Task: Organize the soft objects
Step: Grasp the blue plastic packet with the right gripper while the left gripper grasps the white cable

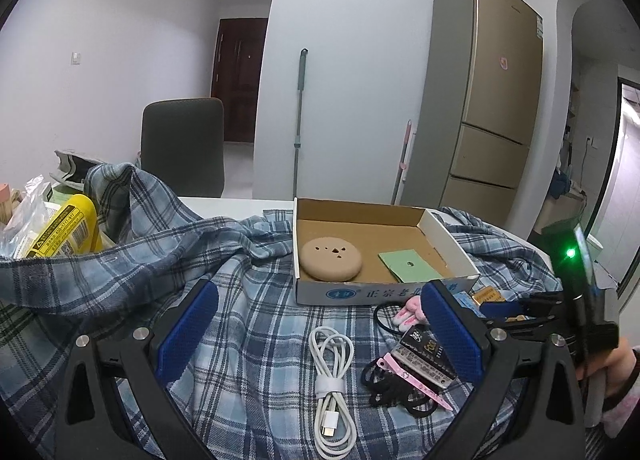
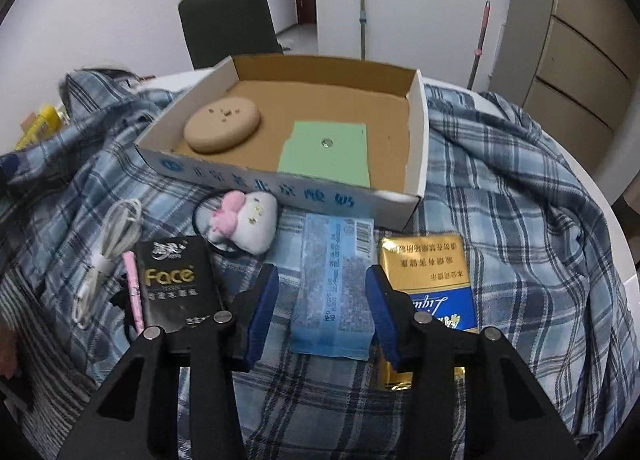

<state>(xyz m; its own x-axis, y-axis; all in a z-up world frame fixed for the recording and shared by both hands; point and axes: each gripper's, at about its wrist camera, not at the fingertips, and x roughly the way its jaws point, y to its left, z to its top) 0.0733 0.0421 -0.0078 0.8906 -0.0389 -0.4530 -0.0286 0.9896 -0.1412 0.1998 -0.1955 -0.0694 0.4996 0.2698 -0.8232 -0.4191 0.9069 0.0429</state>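
Grey chair behind white table. Mop pole leans on wall, gold fridge to its right. Dark door down hallway. Yellow bottle and plastic bags far left on table.

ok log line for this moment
right gripper: astride blue tissue pack, grip unclear | left gripper: open over white cable | box: holds round pad, green sheet

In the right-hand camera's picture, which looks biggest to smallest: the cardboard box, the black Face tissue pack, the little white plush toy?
1. Cardboard box, by far.
2. Black Face tissue pack.
3. White plush toy.
The pack lies nearer the camera, so the last two are unsure.
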